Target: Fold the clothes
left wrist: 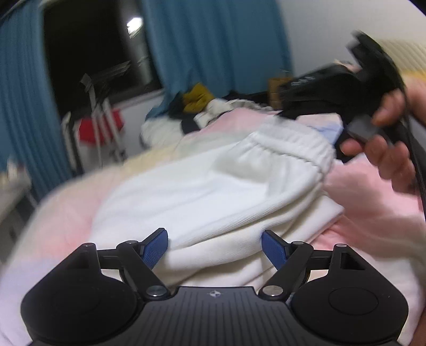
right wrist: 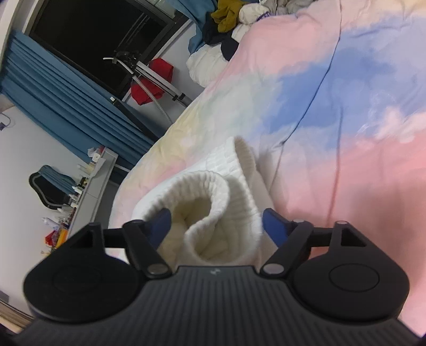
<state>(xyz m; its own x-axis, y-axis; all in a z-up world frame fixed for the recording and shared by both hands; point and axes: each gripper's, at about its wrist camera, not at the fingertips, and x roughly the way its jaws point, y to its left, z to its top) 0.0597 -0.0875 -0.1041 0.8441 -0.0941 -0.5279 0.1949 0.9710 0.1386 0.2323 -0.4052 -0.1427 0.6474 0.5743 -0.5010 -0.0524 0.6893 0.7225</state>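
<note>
Both grippers, left point(left wrist: 214, 248) and right point(right wrist: 216, 229), gape over white knitwear point(left wrist: 213, 191) lying on a pink-and-blue duvet point(right wrist: 346, 111), pads off the cloth. Beyond: clothes pile point(right wrist: 229, 16), blue curtains point(right wrist: 66, 101), dark window point(left wrist: 93, 58), a cluttered desk point(right wrist: 87, 191).
</note>
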